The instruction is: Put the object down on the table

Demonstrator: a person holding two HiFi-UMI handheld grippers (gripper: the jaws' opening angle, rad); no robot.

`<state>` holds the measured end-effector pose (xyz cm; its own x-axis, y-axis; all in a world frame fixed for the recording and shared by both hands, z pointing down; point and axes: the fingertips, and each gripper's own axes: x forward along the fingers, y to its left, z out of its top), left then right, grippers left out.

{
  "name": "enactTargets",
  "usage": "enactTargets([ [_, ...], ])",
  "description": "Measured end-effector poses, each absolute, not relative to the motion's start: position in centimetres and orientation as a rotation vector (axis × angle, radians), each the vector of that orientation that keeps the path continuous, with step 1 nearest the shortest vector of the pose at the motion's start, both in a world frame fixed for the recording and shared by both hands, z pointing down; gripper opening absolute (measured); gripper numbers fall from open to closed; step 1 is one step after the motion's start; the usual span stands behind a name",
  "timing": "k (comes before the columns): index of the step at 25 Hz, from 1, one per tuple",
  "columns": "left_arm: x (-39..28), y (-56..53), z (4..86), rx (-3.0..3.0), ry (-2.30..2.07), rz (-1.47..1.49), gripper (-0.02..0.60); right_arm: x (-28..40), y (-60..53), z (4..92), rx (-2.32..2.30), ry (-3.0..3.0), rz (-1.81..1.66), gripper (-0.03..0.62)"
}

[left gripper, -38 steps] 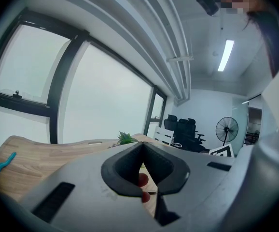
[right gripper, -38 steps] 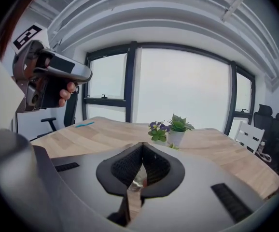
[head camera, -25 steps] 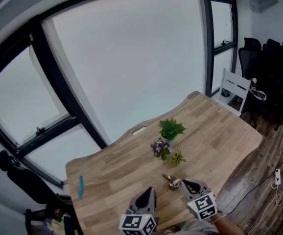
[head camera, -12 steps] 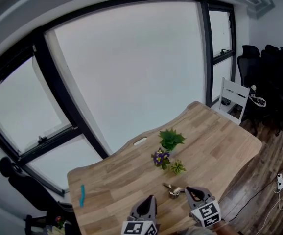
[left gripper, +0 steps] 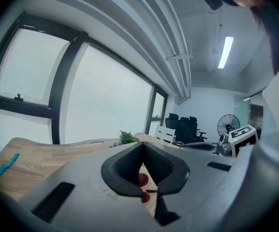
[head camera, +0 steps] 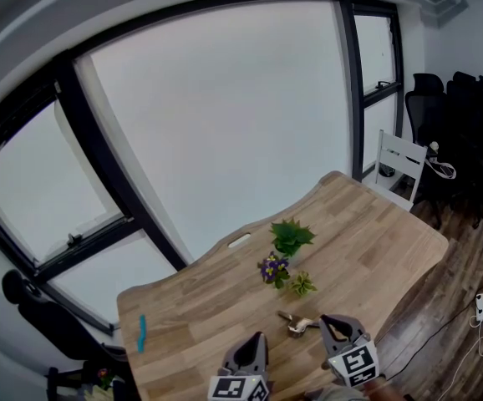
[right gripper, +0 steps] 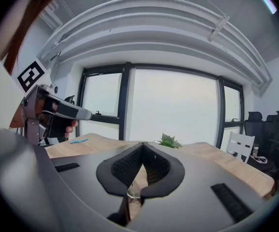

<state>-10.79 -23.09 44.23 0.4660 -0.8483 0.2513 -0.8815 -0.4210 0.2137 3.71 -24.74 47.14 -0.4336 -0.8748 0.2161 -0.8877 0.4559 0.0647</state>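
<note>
Near the bottom edge of the head view, right of centre, the right gripper (head camera: 325,322) hangs over the wooden table (head camera: 375,241) with its jaws pressed together and nothing between them. Just beyond its tips, to the upper left, a small brown-and-pale object (head camera: 298,326) lies on the tabletop, apart from the jaws; what it is I cannot tell. At bottom centre, the left gripper (head camera: 256,342) is likewise closed and empty, its tips meeting in its own view. Further up the table, near the middle of the frame, stand a leafy green plant (head camera: 292,236), a purple-flowered plant (head camera: 273,267) and a yellow-green plant (head camera: 302,286). A blue item (head camera: 142,332) lies at the table's lower left corner.
</note>
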Motion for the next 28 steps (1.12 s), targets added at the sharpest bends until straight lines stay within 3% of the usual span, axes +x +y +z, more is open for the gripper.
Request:
enactTargets([
  [28,-8.2,-25.1,44.6,2.431,-1.423,0.188,0.000,6.0,-26.3,46.6,1.600,-2.448,0.109,-0.002],
])
